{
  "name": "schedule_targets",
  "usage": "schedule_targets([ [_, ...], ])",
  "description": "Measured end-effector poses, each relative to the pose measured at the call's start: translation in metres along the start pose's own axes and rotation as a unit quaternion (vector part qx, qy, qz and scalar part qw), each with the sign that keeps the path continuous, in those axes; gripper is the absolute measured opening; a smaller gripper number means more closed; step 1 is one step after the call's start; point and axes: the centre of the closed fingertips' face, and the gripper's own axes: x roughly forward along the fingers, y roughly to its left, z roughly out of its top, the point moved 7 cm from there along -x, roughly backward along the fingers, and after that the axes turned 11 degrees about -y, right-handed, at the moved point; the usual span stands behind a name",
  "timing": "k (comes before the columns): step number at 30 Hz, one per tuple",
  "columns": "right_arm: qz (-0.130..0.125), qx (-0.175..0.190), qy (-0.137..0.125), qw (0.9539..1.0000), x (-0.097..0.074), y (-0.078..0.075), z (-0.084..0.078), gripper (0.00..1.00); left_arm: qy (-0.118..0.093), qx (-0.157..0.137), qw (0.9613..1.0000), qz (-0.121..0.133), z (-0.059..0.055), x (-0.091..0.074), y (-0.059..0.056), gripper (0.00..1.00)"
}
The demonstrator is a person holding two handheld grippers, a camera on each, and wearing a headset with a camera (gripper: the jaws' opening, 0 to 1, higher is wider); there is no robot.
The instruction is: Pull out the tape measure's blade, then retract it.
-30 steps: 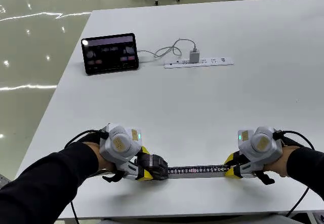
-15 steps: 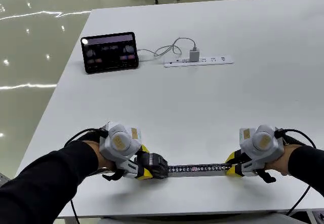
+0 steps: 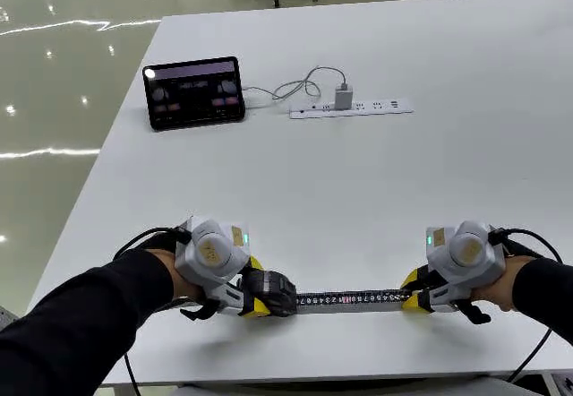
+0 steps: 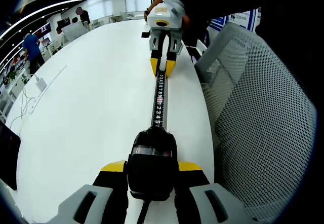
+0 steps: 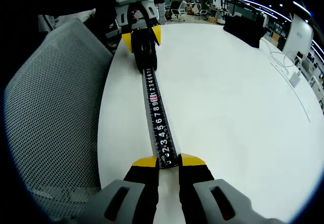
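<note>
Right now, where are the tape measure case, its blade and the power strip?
tape measure case (image 4: 152, 163), left gripper view, black top.
blade (image 5: 157, 113), right gripper view, numbers at mid-length.
power strip (image 3: 389, 107), head view, body right of plug.

On the table, the tablet stands at the head view's upper left. The power strip lies to its right, with a cable linking them. Near the frame's bottom, the tape measure case sits clamped between the jaws of the left gripper. Its blade runs rightward to the right gripper, which pinches its end.
</note>
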Motion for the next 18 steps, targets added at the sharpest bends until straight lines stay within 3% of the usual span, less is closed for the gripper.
schedule_targets([
  [18,-0.003,0.003,0.004,1.0,-0.0052,-0.0016,-0.0046,0.1,0.0,0.0,1.0,0.001,-0.0005,0.0,0.0002,0.31],
])
